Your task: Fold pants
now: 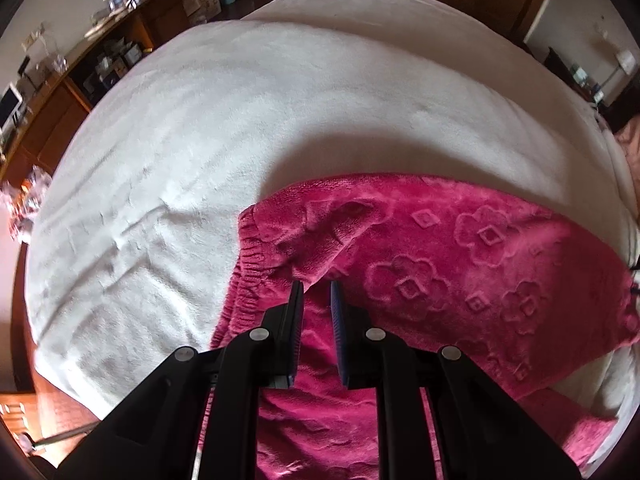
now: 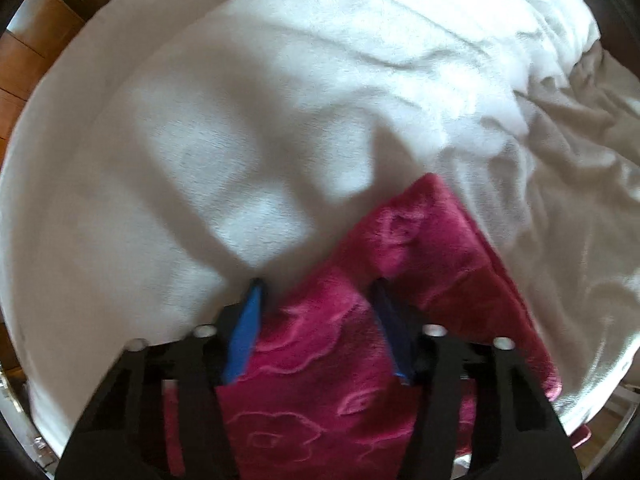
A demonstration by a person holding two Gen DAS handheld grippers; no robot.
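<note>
With the pink pants (image 1: 460, 264) spread on the white bed (image 1: 208, 128), the left gripper (image 1: 316, 286) is clamped on fabric near the waistband while the right gripper (image 2: 316, 284) straddles a leg, jaws apart, so it likely must close before folding.

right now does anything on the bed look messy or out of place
Only small things. The white blanket is rumpled into creases toward the right of the right wrist view, not smoothed flat. The pink pants are bunched near the elastic waistband, where the left gripper pinches a fold. Nothing looks spilled or damaged.
</note>
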